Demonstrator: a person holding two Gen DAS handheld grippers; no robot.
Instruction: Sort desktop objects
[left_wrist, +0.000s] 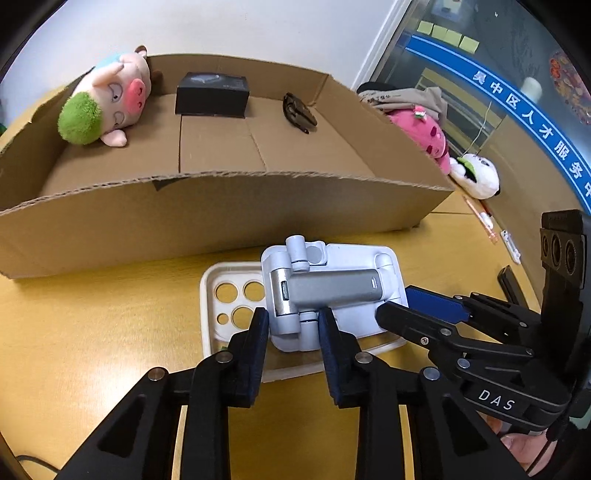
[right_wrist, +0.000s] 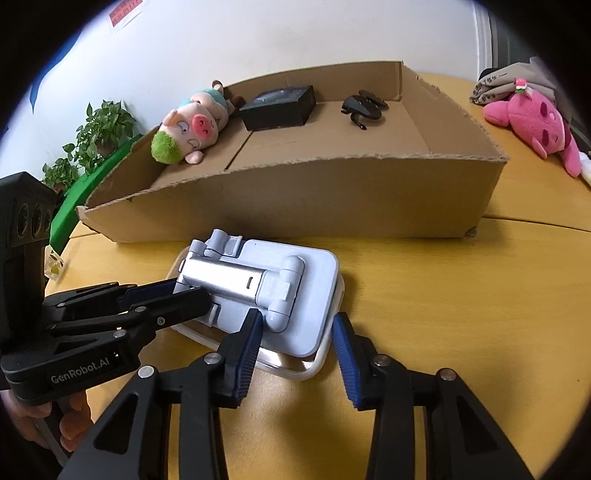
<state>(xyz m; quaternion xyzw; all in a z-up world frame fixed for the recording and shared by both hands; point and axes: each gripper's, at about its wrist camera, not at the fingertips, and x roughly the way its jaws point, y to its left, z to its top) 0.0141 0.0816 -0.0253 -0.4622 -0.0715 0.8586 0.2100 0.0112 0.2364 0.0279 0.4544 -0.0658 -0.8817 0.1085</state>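
A white and grey folding phone stand (left_wrist: 332, 291) (right_wrist: 306, 306) lies flat on a white phone case (left_wrist: 210, 321) (right_wrist: 317, 365) on the yellow table, just in front of the cardboard box (left_wrist: 221, 214) (right_wrist: 295, 199). My left gripper (left_wrist: 293, 321) (right_wrist: 188, 291) is shut on the stand's hinge end, its pads against both sides. My right gripper (right_wrist: 297, 328) (left_wrist: 397, 301) grips the opposite end, with the stand's base plate pressed between its blue pads. Both point steeply down at the stand.
Inside the open box lie a pig plush (left_wrist: 110, 99) (right_wrist: 192, 125), a black box (left_wrist: 212, 94) (right_wrist: 277, 103) and a small black item (left_wrist: 299, 112) (right_wrist: 364, 105). A pink plush (left_wrist: 424, 136) (right_wrist: 532, 118), a white plush (left_wrist: 476, 177) and a pen (left_wrist: 484, 218) lie right of the box. Potted plants (right_wrist: 99, 129) stand at the left.
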